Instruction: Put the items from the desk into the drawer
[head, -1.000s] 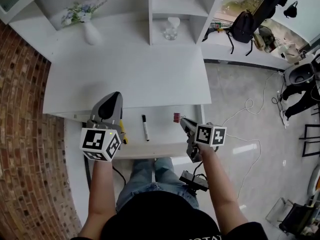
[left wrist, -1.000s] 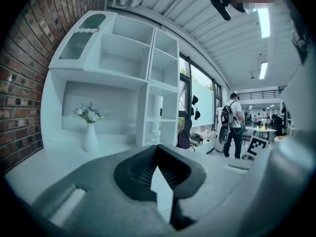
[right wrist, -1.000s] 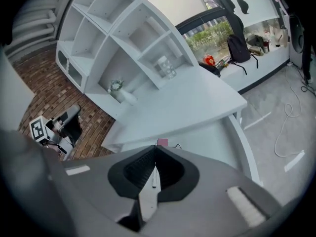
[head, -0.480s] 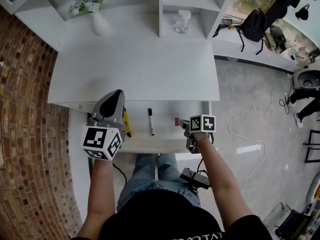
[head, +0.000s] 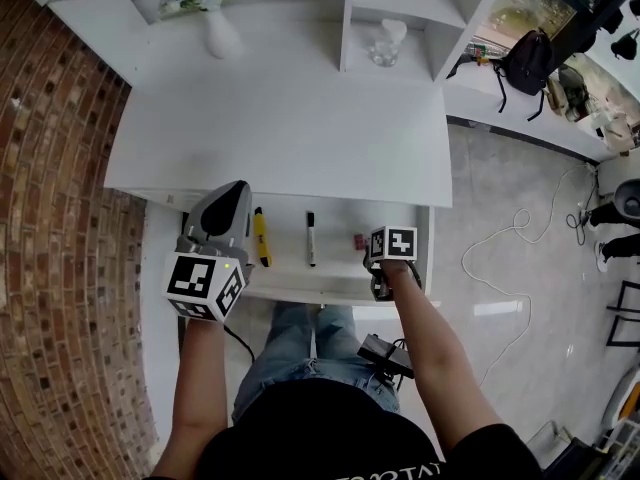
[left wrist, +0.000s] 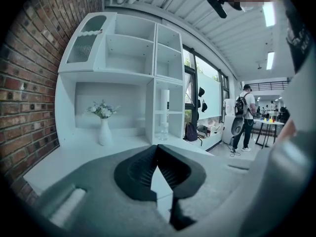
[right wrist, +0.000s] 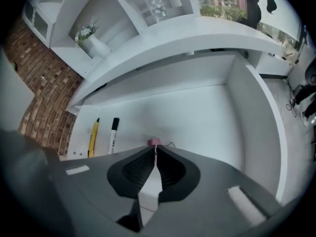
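The right gripper [head: 366, 253] has come down over the last second and tipped steeply nose-down, so its tips now sit inside the open drawer [head: 335, 263] instead of above its front edge. Its jaws are closed, and in the right gripper view the small pink clip [right wrist: 154, 141] shows right at their tips, apparently pinched by its thin wire handle. The clip has stayed at those tips all the way down, and it is now low over the drawer floor in the right half, well clear of the right wall. Whether it already touches the floor cannot be told. Two other things lie flat in the drawer: a black marker [head: 310, 240] near the middle and a yellow pen [head: 261, 238] to its left, side by side but apart. The left gripper [head: 236, 188] has barely shifted. It hovers over the drawer's left end, jaws closed with nothing between them. The white surface [head: 280, 138] above is bare at the front, with only a vase of flowers [head: 222, 33] and a glass jar [head: 385, 46] at its back edge. The clip looks like the last loose item, so the task is nearly done: what seems left is to let it go and push the drawer shut.
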`<action>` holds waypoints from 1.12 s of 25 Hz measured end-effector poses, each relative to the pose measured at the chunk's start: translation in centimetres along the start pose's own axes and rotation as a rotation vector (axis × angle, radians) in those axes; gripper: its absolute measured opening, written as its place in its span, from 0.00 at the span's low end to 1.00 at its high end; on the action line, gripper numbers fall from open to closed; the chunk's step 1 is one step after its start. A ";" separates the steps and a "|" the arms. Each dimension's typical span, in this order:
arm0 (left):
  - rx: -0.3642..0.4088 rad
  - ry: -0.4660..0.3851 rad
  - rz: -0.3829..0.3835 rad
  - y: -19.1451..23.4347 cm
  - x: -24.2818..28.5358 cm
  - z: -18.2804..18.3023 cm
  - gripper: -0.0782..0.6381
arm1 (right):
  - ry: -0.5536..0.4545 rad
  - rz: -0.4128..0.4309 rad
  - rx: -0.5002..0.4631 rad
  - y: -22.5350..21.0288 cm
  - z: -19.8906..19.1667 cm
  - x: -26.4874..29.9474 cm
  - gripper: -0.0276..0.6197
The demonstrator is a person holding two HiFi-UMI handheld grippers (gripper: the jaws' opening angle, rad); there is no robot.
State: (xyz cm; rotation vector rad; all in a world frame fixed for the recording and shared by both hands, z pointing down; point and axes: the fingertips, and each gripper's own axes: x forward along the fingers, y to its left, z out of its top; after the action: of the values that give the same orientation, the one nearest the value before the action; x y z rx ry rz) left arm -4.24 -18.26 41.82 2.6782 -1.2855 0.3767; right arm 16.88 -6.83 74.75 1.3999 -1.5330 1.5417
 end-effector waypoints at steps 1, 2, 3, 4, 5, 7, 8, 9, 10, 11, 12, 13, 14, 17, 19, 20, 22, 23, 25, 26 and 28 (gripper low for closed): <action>-0.001 0.001 0.006 0.2 -0.2 -0.1 0.11 | -0.010 -0.026 -0.003 -0.2 0.1 0.0 0.09; -0.001 0.003 0.010 0.3 -0.4 -0.2 0.11 | -0.025 -0.045 -0.011 -0.4 0.4 0.0 0.09; -0.002 0.006 0.012 0.5 -0.5 -0.3 0.11 | -0.046 -0.058 -0.027 -0.4 0.8 0.0 0.10; -0.002 0.008 0.014 0.5 -0.6 -0.5 0.11 | -0.068 -0.063 -0.050 -0.3 1.2 0.1 0.10; -0.002 0.009 0.016 0.6 -0.7 -0.6 0.11 | -0.089 -0.061 -0.076 -0.1 1.7 0.2 0.14; -0.004 0.009 0.017 0.5 -0.8 -0.8 0.11 | -0.113 -0.041 -0.112 0.4 2.2 0.2 0.34; -0.005 0.008 0.017 0.5 -0.9 -0.8 0.11 | -0.119 -0.034 -0.123 0.7 2.3 -0.1 0.41; -0.006 0.005 0.016 0.4 -0.9 -0.8 0.11 | -0.129 -0.029 -0.133 0.9 2.4 -0.6 0.48; -0.006 0.002 0.015 0.3 -0.9 -0.7 0.11 | -0.139 -0.030 -0.145 1.1 2.5 -1.2 0.54; -0.006 -0.002 0.012 0.2 -0.8 -0.6 0.11 | -0.150 -0.032 -0.158 1.3 2.5 -2.0 0.58; -0.006 -0.006 0.009 0.1 -0.8 -0.4 0.11 | -0.161 -0.031 -0.171 1.4 2.6 -2.7 0.61; -0.006 -0.010 0.008 -0.1 -0.7 -0.3 0.11 | -0.171 -0.030 -0.183 1.6 2.7 -3.2 0.63; -0.007 -0.013 0.008 -0.1 -0.7 -0.2 0.11 | -0.180 -0.026 -0.194 1.8 2.9 -3.7 0.65; -0.016 -0.022 0.014 -0.5 -0.6 0.1 0.11 | -0.217 -0.014 -0.224 2.7 3.6 -5.5 0.68; -0.015 -0.033 0.018 -0.9 -0.6 0.6 0.11 | -0.229 -0.007 -0.233 3.1 3.5 -6.8 0.68; -0.014 -0.040 0.021 -1.2 -0.7 0.9 0.11 | -0.234 -0.006 -0.239 3.1 3.4 -7.4 0.68; -0.013 -0.056 0.030 -1.6 -1.0 1.4 0.11 | -0.248 -0.016 -0.266 3.0 3.3 -8.7 0.67; -0.013 -0.065 0.037 -1.7 -1.1 1.6 0.11 | -0.257 -0.015 -0.284 3.1 3.4 -9.5 0.67; -0.016 -0.086 0.054 -2.0 -1.6 2.2 0.11 | -0.283 -0.008 -0.321 3.7 4.0 -11.5 0.64; -0.017 -0.098 0.063 -2.1 -1.8 2.4 0.11 | -0.305 -0.005 -0.336 4.0 4.4 -12.6 0.63; -0.017 -0.117 0.082 -2.2 -2.3 2.9 0.11 | -0.355 0.011 -0.366 4.9 5.2 -15.0 0.61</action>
State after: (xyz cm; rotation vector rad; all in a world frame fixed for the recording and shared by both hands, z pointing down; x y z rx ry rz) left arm -3.40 -15.87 38.36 2.6751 -1.4281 0.2200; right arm 18.50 -8.54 58.30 1.4967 -1.9168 0.9811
